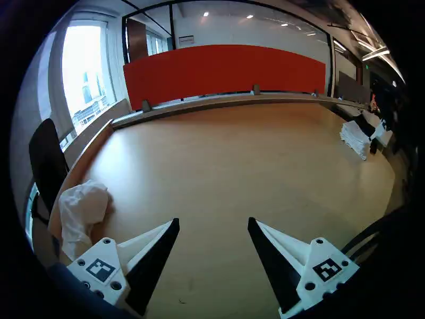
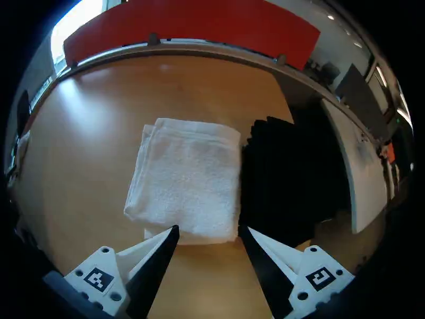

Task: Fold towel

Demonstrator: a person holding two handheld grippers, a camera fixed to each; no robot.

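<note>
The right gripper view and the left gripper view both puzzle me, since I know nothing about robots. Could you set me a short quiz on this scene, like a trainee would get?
1. True or false: the right gripper is shut on the folded white towel.
2. In the left gripper view, where on the table does the crumpled white cloth lie? A) by the edge at the left of that view; B) in the middle; C) at the far edge.
3. Fill in: the divider panel behind the table is coloured ____.

Key: 1 false, it is open; 2 A; 3 red.
</note>
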